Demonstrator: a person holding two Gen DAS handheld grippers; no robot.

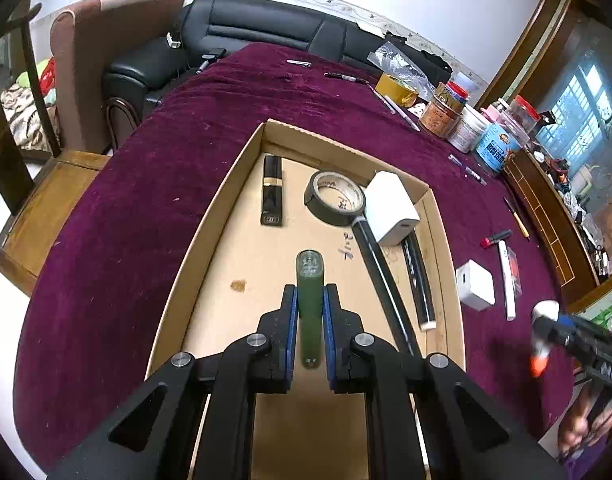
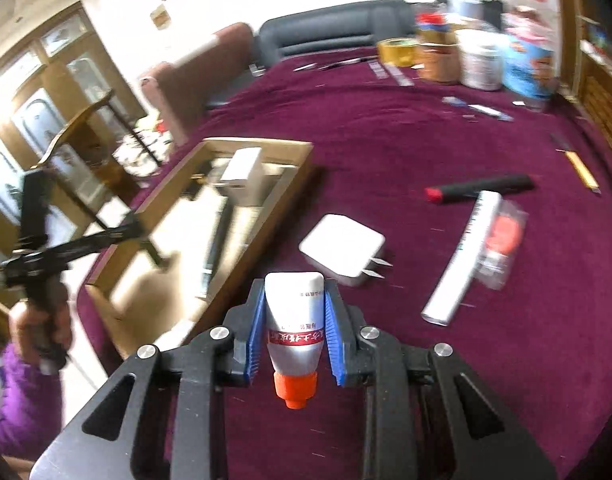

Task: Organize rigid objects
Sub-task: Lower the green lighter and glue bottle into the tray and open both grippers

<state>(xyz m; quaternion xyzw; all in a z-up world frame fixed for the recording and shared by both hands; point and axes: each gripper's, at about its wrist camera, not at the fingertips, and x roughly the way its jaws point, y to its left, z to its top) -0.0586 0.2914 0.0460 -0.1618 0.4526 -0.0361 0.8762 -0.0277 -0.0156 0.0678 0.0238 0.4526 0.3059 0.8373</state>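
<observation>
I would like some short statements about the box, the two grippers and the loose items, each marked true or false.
1. The left gripper holds a green tube over the cardboard box. True.
2. The right gripper is empty. False: its fingers grip a white tube with an orange cap.
3. A roll of tape lies inside the box. True.
4. Both white chargers are in the box. False: one white charger is inside, the other lies on the purple cloth.

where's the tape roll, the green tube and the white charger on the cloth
tape roll (image 1: pixel 334 197), left wrist view, on its rim
green tube (image 1: pixel 309 292), left wrist view, mid-body
white charger (image 2: pixel 342 246), right wrist view, top face
</observation>
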